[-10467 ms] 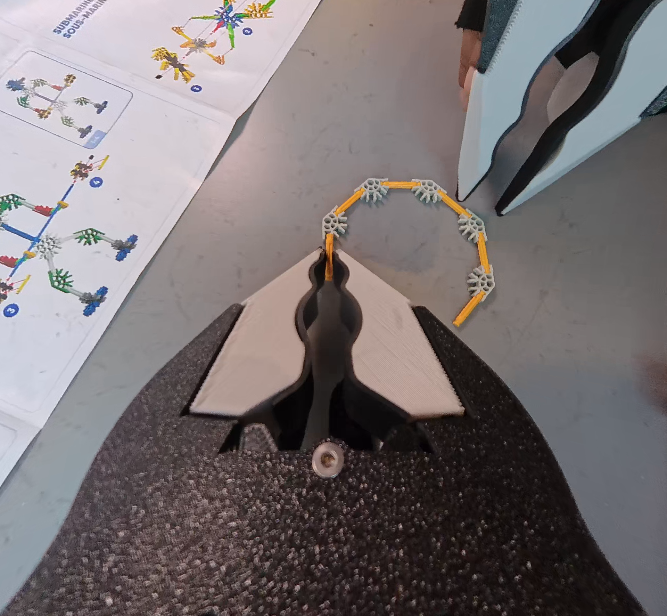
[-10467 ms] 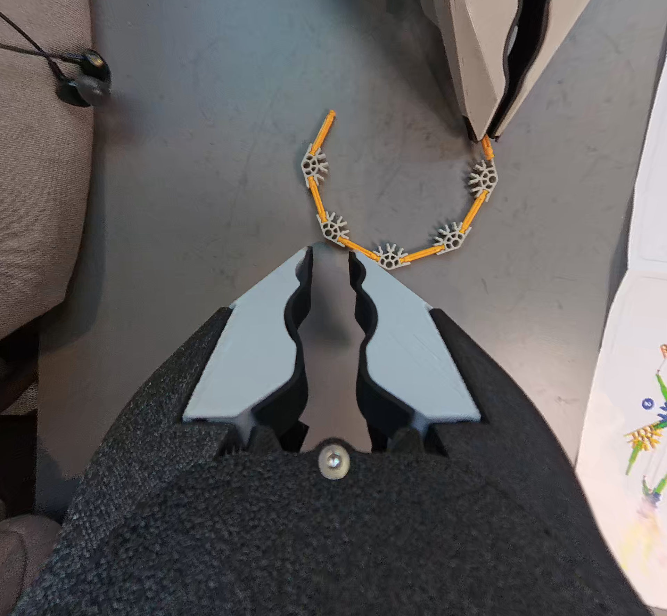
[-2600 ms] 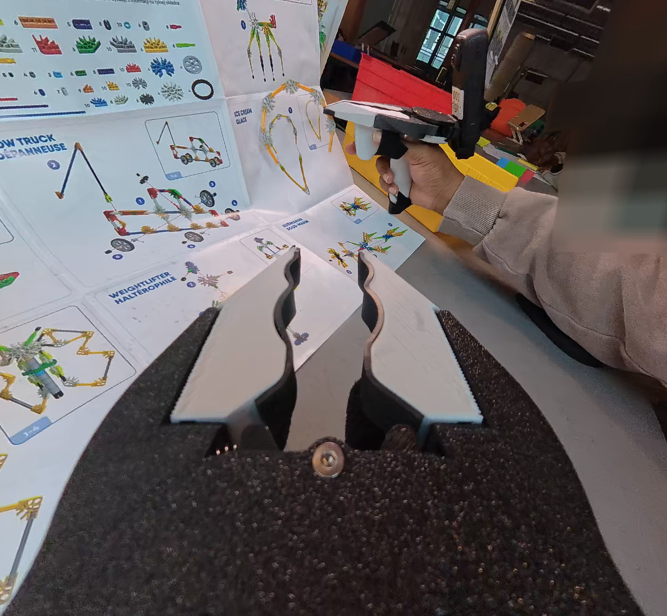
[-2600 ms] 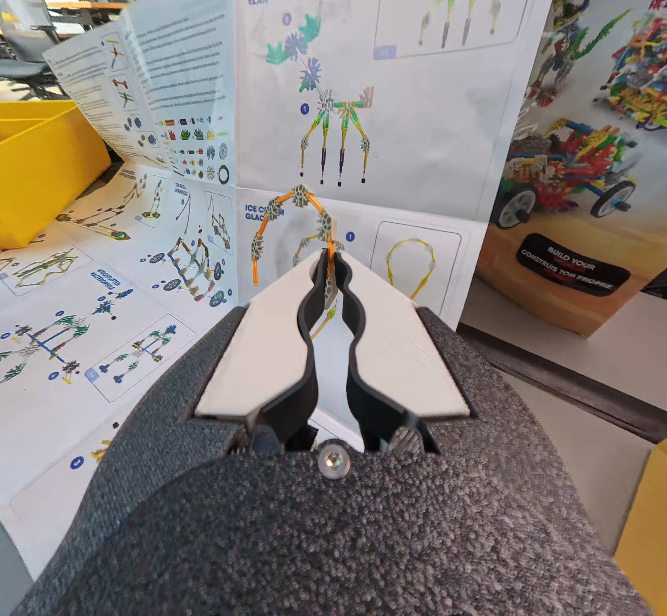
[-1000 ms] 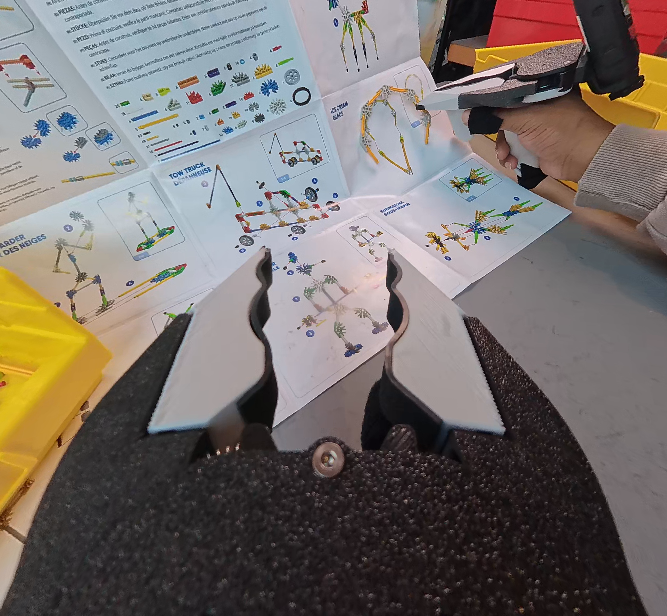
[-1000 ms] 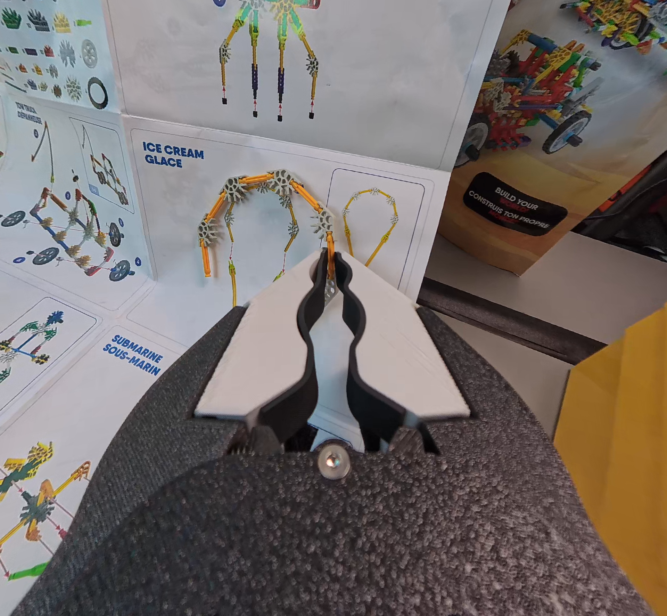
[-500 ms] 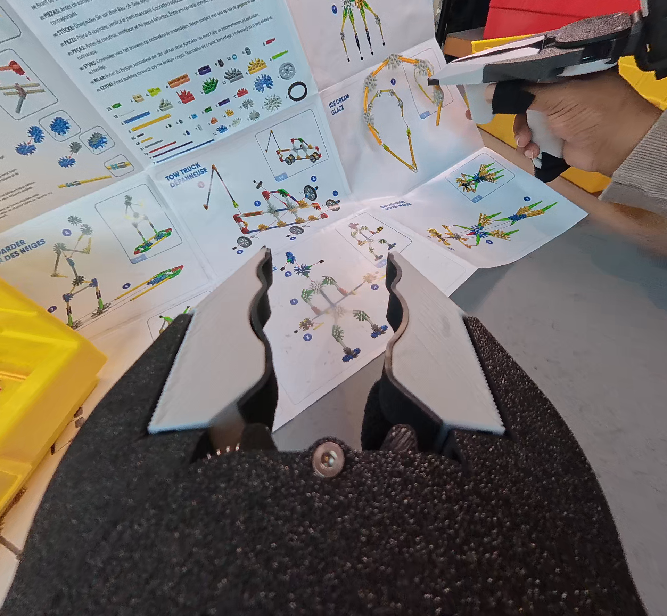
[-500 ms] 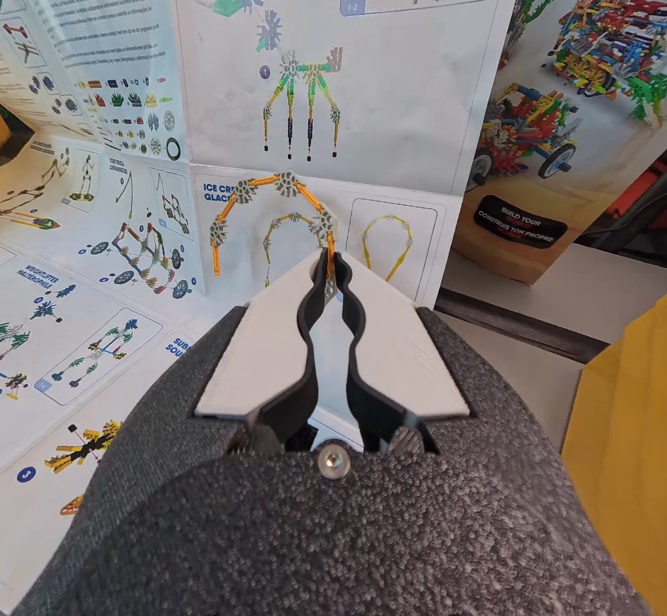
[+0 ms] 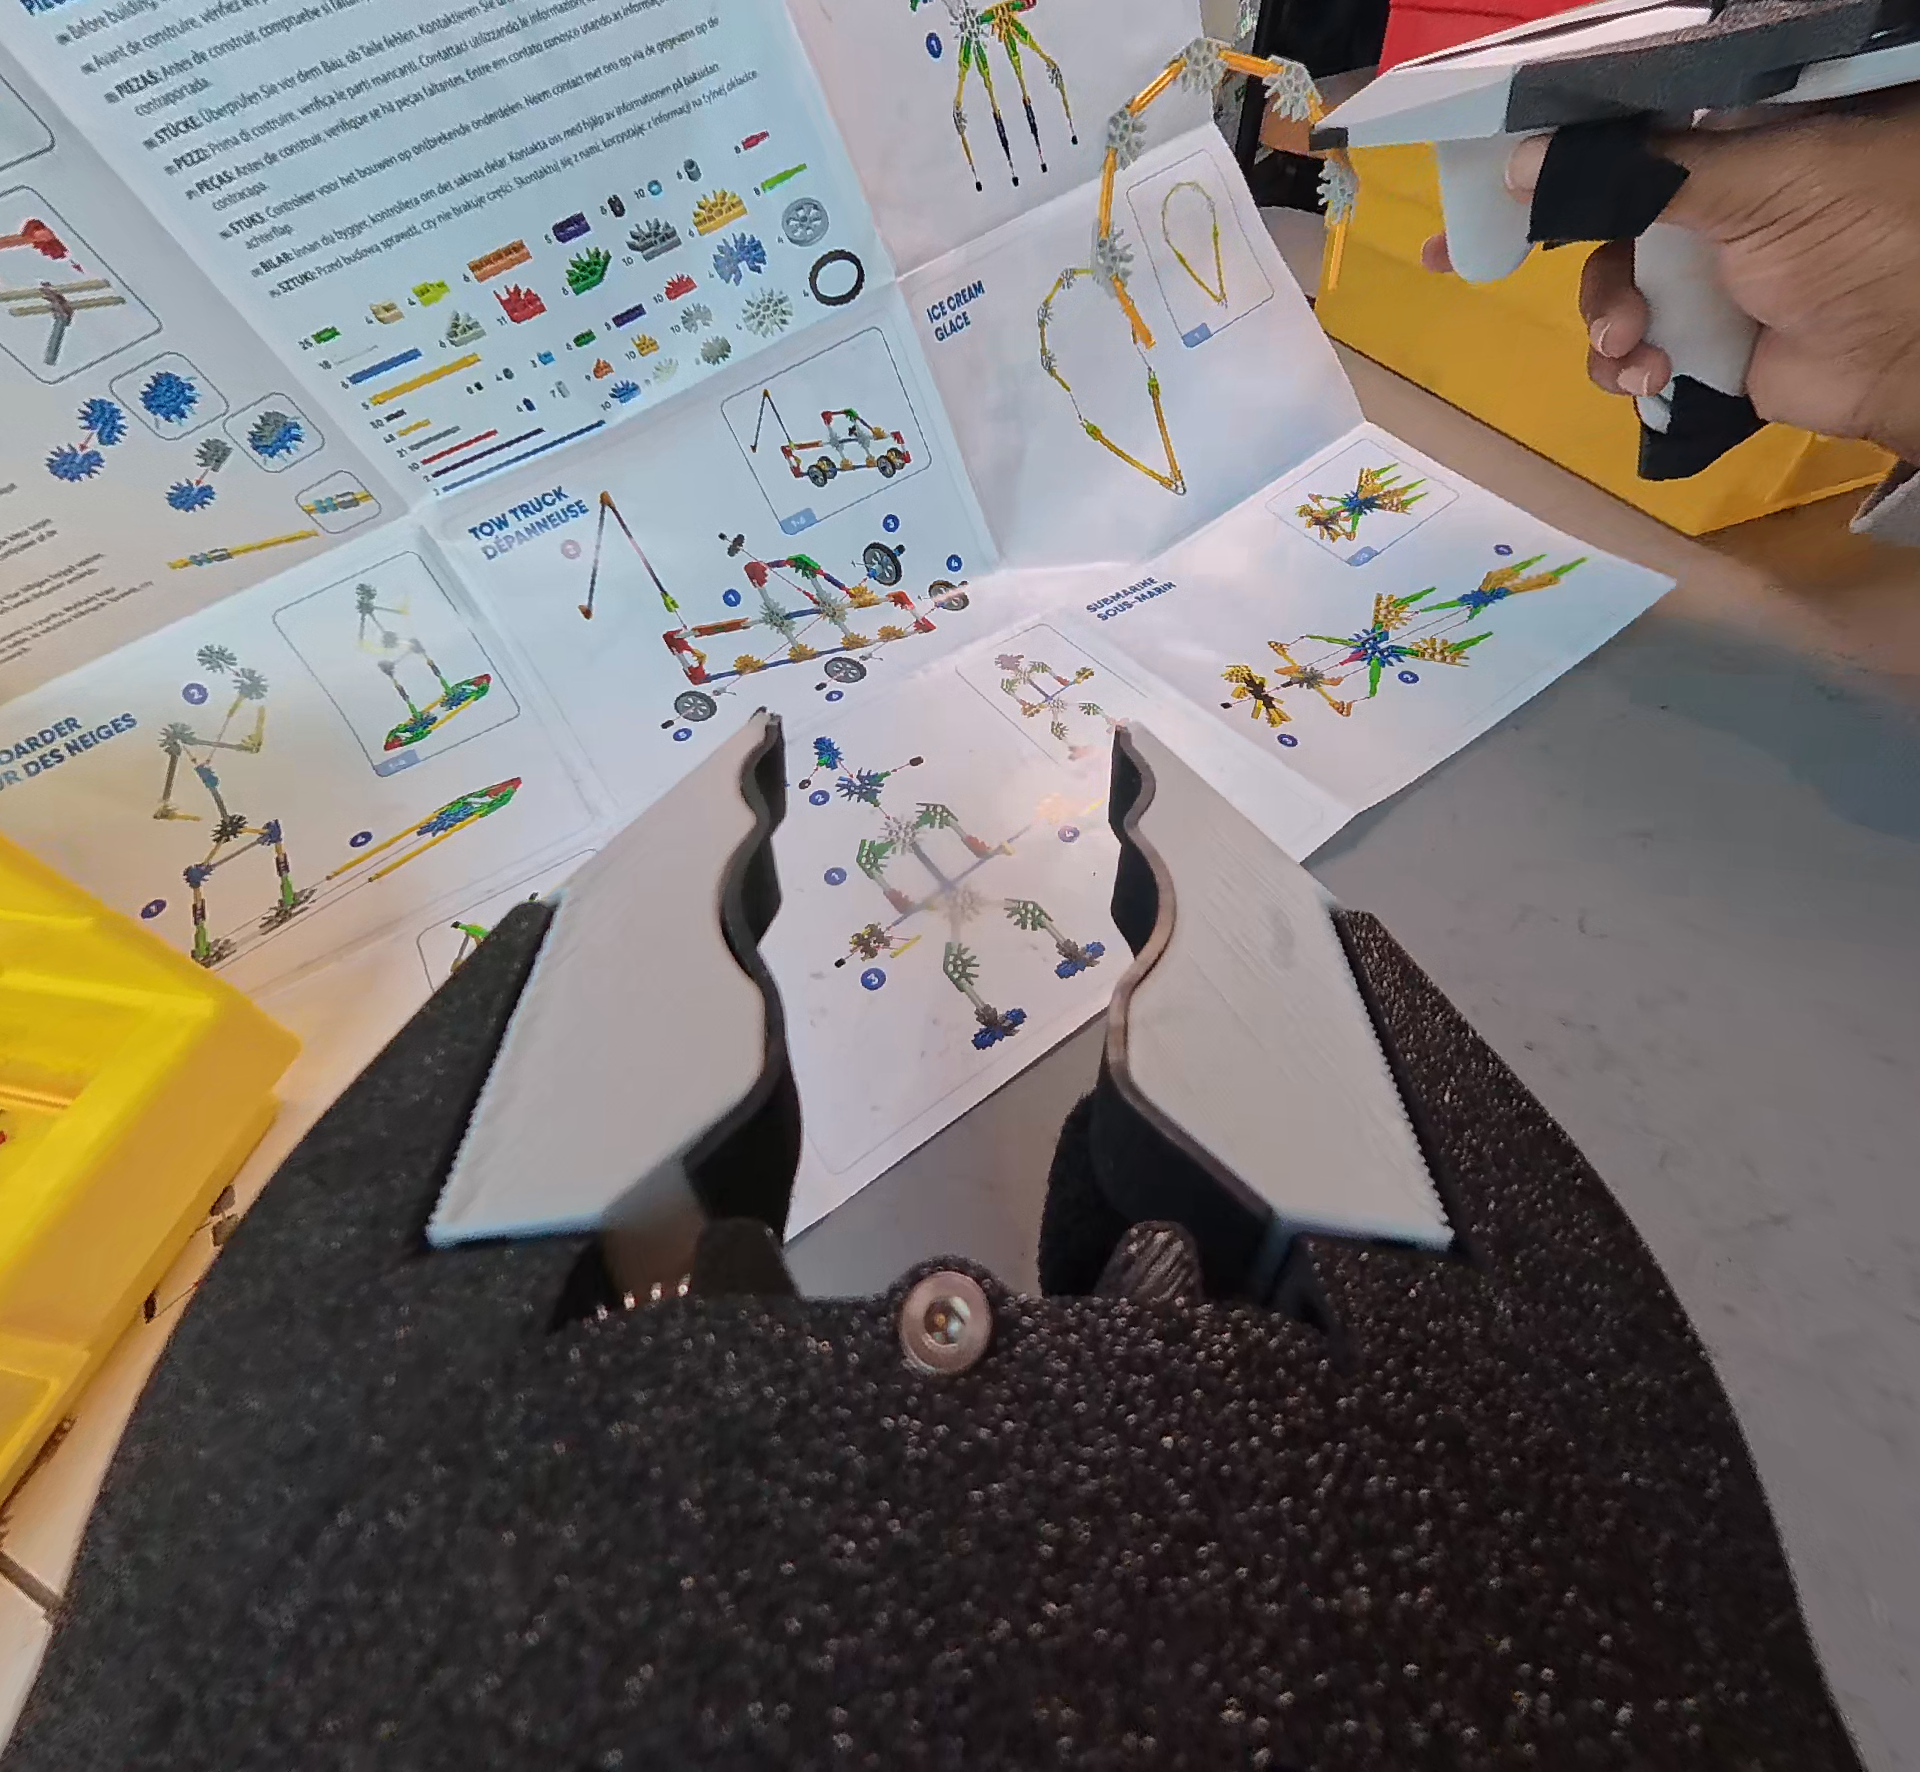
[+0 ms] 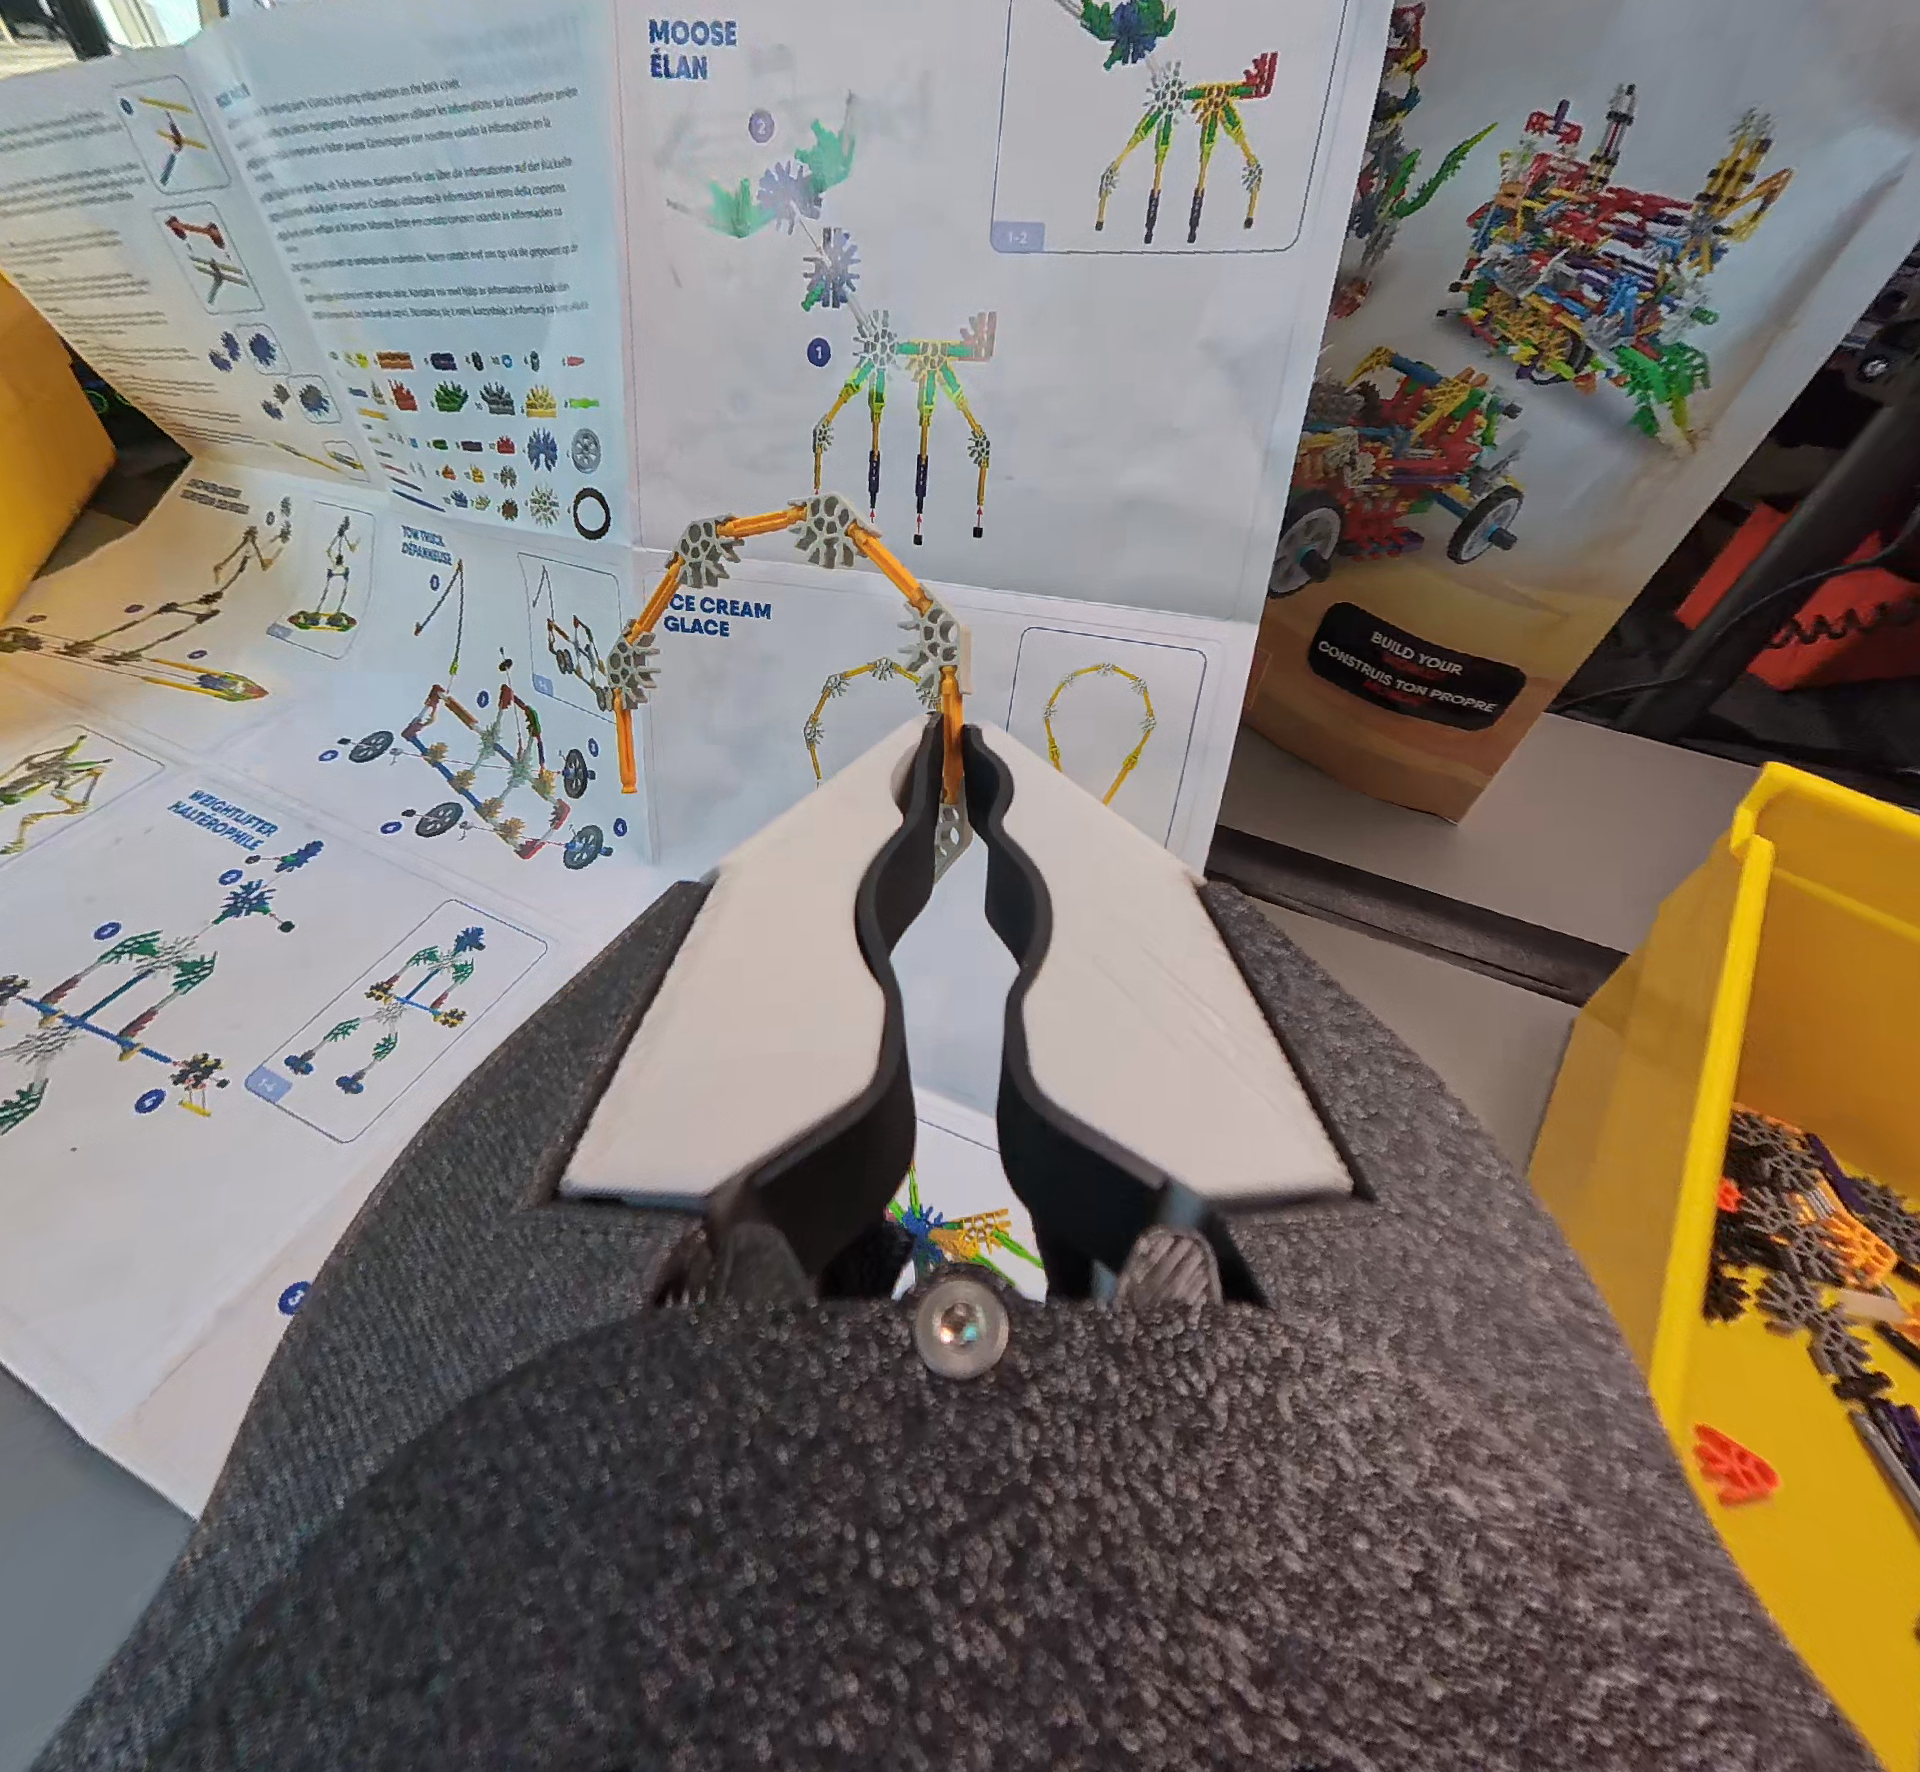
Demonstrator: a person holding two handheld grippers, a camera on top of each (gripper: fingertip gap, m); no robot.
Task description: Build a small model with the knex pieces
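Right hand-held gripper [image 10: 948, 735] clamped on arched rod chain [image 10: 800, 569]; left hand-held gripper [image 9: 940, 735] spread apart above instruction sheet [image 9: 935, 901], chain at 1 o'clock.

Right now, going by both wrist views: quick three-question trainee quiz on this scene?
1. True or false: the left gripper holds a piece.
2. The right gripper is shut on: A) a blue wheel, B) the arched chain of orange rods and grey connectors, C) nothing.
3. Fill in: the chain hangs in front of the upright part of the white folded ____ sheet.

Key: 1 false, its jaws are open and empty; 2 B; 3 instruction.
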